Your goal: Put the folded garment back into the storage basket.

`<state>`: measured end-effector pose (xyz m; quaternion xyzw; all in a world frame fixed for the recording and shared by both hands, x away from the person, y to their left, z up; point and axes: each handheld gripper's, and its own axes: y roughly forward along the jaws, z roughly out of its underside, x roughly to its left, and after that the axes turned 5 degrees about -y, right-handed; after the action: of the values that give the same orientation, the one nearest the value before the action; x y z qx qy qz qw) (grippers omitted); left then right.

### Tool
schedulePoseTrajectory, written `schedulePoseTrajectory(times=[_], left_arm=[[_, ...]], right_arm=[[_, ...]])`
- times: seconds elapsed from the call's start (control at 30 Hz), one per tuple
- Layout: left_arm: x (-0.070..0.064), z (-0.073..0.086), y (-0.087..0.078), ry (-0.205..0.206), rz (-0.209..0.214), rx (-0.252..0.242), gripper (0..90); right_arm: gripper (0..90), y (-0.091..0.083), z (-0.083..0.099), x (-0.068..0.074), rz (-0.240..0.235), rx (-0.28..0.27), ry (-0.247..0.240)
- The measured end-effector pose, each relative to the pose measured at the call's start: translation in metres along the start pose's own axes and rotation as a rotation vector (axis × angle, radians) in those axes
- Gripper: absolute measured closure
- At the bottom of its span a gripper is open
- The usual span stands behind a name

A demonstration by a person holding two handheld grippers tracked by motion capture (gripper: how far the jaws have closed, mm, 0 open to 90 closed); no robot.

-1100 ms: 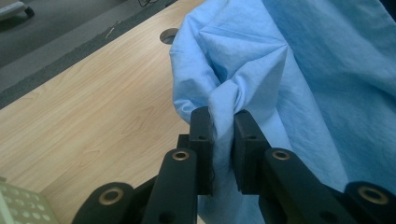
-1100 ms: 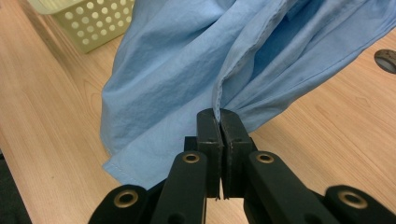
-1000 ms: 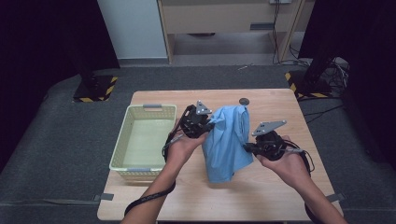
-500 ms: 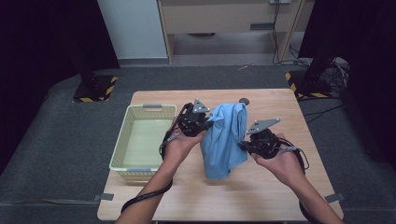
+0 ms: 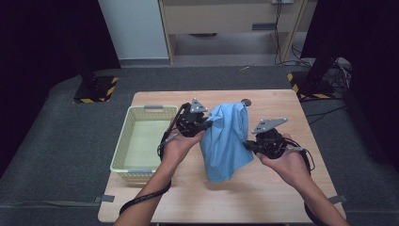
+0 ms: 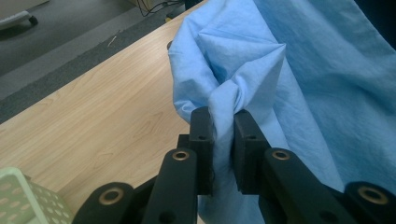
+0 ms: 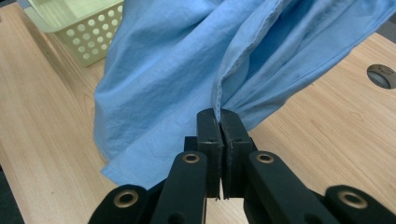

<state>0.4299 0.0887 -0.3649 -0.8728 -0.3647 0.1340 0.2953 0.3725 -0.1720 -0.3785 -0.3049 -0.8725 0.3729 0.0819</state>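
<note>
Clearly the cloth (image 5: 226,141) is soft, light and limp: it is held above the table (image 5: 282,197) at its centre, sagging toward 6 o'clock. A bunched fold is pinched by the left gripper (image 6: 223,135), a hemmed edge by the right gripper (image 7: 219,122); hems would be judged the surest hold.

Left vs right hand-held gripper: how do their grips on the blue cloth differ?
The left hand-held gripper pinches a thick bunched fold, jaws held apart by it; the right hand-held gripper clamps a thin hemmed edge, jaws nearly touching. Left holds higher, right lower. Both are shut on the blue cloth, lifted above the table.
</note>
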Motion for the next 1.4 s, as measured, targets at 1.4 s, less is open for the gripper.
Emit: schedulePoseTrajectory(times=[1.4], left_arm=[[0.05,-0.007,-0.042,-0.014,-0.033,-0.039,80.7]], right_arm=[[88.4,0.017,-0.054,0.001,-0.018,-0.044,-0.007]])
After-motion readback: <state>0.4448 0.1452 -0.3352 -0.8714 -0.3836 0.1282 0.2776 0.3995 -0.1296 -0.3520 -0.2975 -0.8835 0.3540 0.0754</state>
